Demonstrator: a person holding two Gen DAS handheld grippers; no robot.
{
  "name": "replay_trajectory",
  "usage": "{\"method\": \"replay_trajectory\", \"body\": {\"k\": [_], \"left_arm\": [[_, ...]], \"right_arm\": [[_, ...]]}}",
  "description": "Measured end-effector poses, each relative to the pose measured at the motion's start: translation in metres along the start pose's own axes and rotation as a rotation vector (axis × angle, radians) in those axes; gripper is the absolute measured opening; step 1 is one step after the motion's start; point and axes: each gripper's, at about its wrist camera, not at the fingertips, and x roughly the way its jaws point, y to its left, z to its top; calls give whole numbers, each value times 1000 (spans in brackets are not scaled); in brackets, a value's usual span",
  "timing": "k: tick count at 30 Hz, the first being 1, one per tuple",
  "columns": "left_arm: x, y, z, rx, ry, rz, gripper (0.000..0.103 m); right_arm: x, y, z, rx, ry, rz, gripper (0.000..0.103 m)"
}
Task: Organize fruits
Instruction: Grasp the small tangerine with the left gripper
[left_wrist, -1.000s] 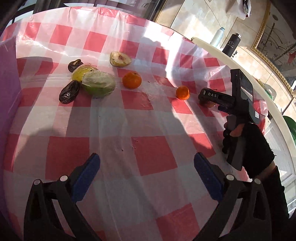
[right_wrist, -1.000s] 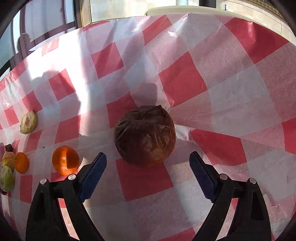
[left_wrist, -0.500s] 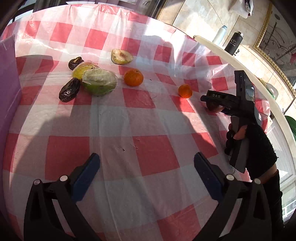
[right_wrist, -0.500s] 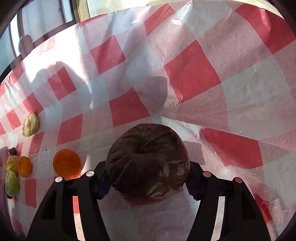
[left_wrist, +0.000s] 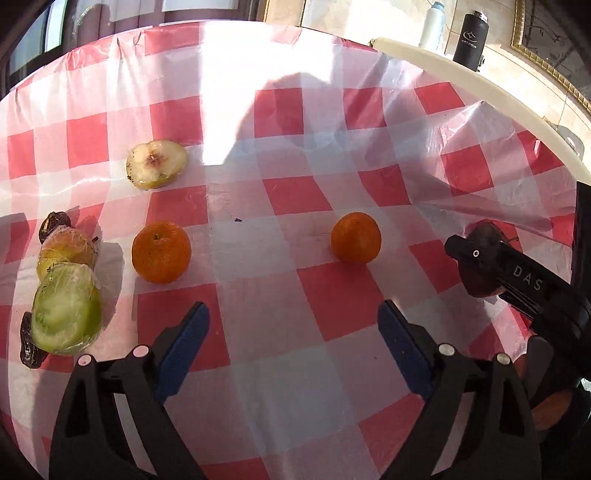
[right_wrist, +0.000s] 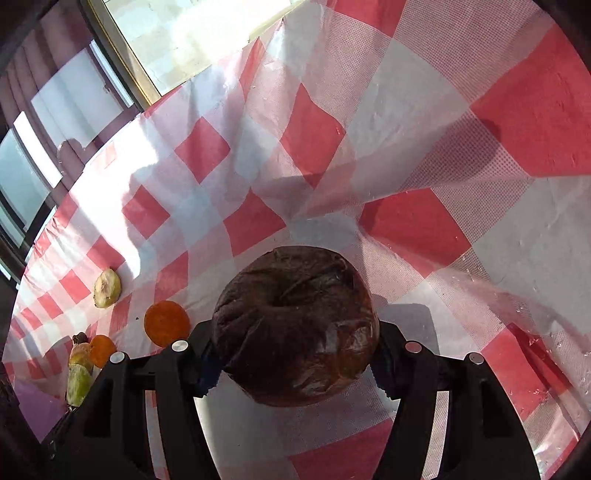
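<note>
My right gripper (right_wrist: 295, 363) is shut on a dark brown wrinkled apple (right_wrist: 295, 325) and holds it above the red-and-white checked tablecloth (right_wrist: 406, 221). In the left wrist view the right gripper (left_wrist: 480, 266) and the apple (left_wrist: 484, 236) show at the right edge. My left gripper (left_wrist: 293, 343) is open and empty above the cloth. Two mandarins (left_wrist: 161, 251) (left_wrist: 355, 237) lie ahead of it. A pear half (left_wrist: 156, 163), a green fruit half (left_wrist: 65, 319), a yellow wrapped fruit (left_wrist: 66, 249) and dark dates (left_wrist: 53, 223) lie at the left.
The table's white rim (left_wrist: 461, 74) curves at the back right, with a white bottle (left_wrist: 432, 26) and a black bottle (left_wrist: 471, 38) behind it. A window (right_wrist: 55, 110) stands beyond the table's far edge. The cloth is wrinkled near the right edge (left_wrist: 491, 122).
My right gripper closed on the brown apple and lifted it off the cloth. My left gripper moved forward toward the mandarins and stayed open.
</note>
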Motion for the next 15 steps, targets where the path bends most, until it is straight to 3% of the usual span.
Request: {"method": "replay_trajectory", "body": {"k": [6, 8, 9, 11, 15], "left_arm": [[40, -40, 32, 178, 17, 27, 82], [54, -44, 38, 193, 62, 23, 61], [55, -44, 40, 193, 55, 26, 60], [54, -45, 41, 208, 51, 25, 38], [32, -42, 26, 225, 6, 15, 36]], "right_arm": [[5, 1, -1, -7, 9, -3, 63], [5, 1, -1, -8, 11, -3, 63], [5, 1, 0, -7, 12, -2, 64], [5, 1, -1, -8, 12, -2, 64], [5, 1, -1, -8, 12, -1, 64]]}}
